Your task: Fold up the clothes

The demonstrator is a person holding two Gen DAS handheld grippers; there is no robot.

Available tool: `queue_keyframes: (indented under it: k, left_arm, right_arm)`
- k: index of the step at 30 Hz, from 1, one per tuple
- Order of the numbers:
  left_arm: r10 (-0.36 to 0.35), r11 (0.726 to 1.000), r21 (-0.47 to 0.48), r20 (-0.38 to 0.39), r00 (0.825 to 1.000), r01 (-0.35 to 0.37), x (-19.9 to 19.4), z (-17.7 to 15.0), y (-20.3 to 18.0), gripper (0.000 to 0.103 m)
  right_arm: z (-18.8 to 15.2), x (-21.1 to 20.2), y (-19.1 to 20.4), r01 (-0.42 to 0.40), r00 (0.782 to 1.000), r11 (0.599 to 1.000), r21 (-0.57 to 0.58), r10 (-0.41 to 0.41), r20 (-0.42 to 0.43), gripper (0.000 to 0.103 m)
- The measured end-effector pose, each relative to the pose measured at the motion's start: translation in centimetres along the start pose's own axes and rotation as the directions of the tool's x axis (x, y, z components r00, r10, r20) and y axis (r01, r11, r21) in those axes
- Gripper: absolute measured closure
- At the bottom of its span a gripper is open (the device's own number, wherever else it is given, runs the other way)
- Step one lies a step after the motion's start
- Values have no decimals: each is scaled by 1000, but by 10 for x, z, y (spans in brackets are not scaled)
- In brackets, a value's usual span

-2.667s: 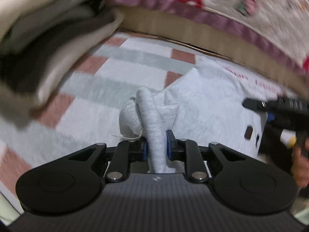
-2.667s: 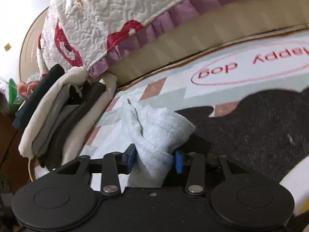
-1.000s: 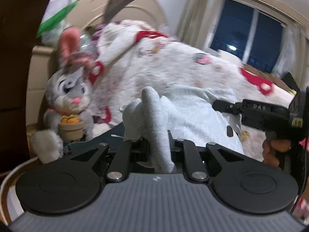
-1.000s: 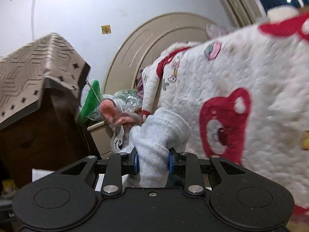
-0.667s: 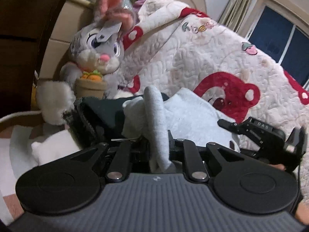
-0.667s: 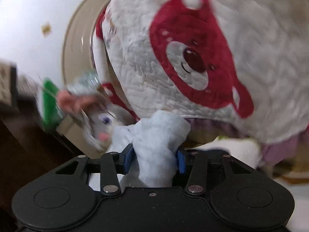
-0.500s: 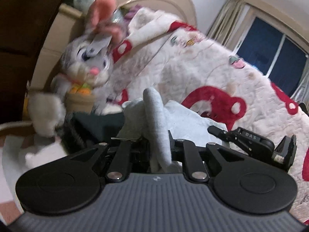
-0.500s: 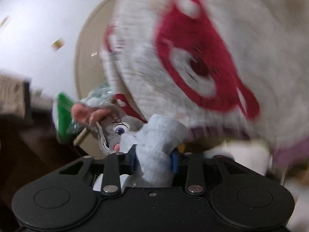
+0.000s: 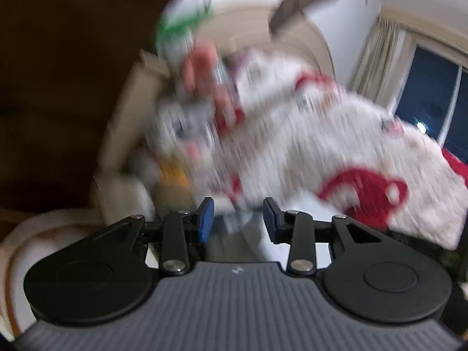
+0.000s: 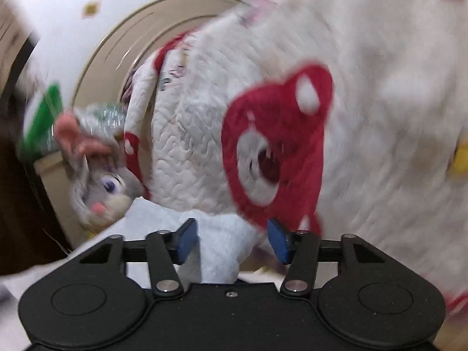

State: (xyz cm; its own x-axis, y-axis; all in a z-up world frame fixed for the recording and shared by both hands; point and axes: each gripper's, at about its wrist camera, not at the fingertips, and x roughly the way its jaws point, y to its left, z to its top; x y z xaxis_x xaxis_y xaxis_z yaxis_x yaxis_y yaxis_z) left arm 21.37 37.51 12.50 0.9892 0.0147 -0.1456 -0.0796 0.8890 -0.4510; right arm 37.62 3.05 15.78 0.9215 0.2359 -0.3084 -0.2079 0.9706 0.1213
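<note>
My pads point(image 10: 187, 241) were blue on black fingers. The garment point(image 10: 222, 251) between them was pale grey-white. The quilt point(image 10: 365, 93) was white with red bear shapes; the plush rabbit point(image 10: 99, 187) grey, pink-nosed.

Bed point(image 10: 122, 41) w/ rounded beige headboard, covered by white quilted bedspread point(image 10: 380, 93) w/ red bear print. Grey plush rabbit point(image 10: 99, 187), pink ears, sits at headboard end just beside the spread. Pale grey garment point(image 10: 222, 242) lies below the spread's edge; its support is hidden. Left wrist view blurred.
</note>
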Motion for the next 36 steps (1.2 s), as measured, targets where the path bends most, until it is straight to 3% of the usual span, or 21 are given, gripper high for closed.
queue_keyframes:
  k: [1,3,4,5,6,7,9,11,16,18,20,22,24,25,27,28,33,35,36]
  left_arm:
    - [-19,1000,24,20,1000,18,-2,5,-1,68]
    - [-117,986,110,-80,990,126,14,11,-14,69]
    - [-164,972,146,-135,977,183,22,14,-21,70]
    - [-215,954,163,-215,953,252,36,10,-29,70]
    - [-230,943,171,-290,929,286,50,5,-36,70]
    - [-198,947,178,-331,923,267,62,-2,-39,70]
    - [-105,961,204,-354,929,187,77,-15,-36,71]
    - [-75,960,229,-338,938,159,80,-26,-30,75]
    - [-63,949,272,-329,942,159,74,-31,-27,75]
    - [-67,954,255,-331,941,158,77,-29,-25,75]
    - [-62,951,267,-324,944,154,77,-29,-26,75]
    - [-58,949,277,-318,946,151,76,-29,-26,75]
    - [-56,948,280,-314,948,149,74,-30,-27,75]
    - [-55,948,281,-313,948,147,74,-30,-26,75]
    - [-42,954,271,-311,949,131,76,-29,-24,75]
    - [-37,957,263,-311,950,124,77,-29,-23,75]
    - [-28,958,261,-313,949,115,78,-29,-23,75]
    - [-18,958,268,-308,951,105,78,-30,-25,75]
    - [-13,957,271,-305,952,100,78,-31,-26,75]
  right_arm:
    - [2,-4,1,-21,1000,1000,-20,21,8,49]
    - [7,-11,0,-119,992,993,-28,120,47,52]
    - [9,-11,1,-180,982,983,-37,182,44,53]
    - [11,-9,3,-245,969,968,-50,246,30,54]
    - [13,-7,4,-308,951,949,-61,310,15,55]
    - [13,-2,7,-326,945,941,-86,326,-18,56]
    - [9,12,14,-308,950,939,-152,297,-93,56]
    - [0,26,11,-272,960,943,-192,251,-124,58]
    - [-8,37,4,-202,978,966,-164,189,-92,81]
    - [-8,39,2,-170,984,977,-131,162,-72,82]
    - [-8,39,-2,-140,989,986,-90,134,-67,81]
    - [-8,40,-6,-109,992,993,-49,106,-64,71]
    - [-8,41,-10,-78,995,997,-8,77,-61,68]
    - [-8,37,-12,-49,997,999,10,50,-52,57]
    - [-9,19,-15,84,995,995,51,-86,46,50]
    - [-11,14,-18,82,994,993,81,-88,68,45]
    - [-19,-2,-44,-97,993,966,238,77,92,46]
    - [-26,-1,-36,-197,980,966,169,192,48,46]
    - [-32,1,-29,-209,978,968,135,209,17,47]
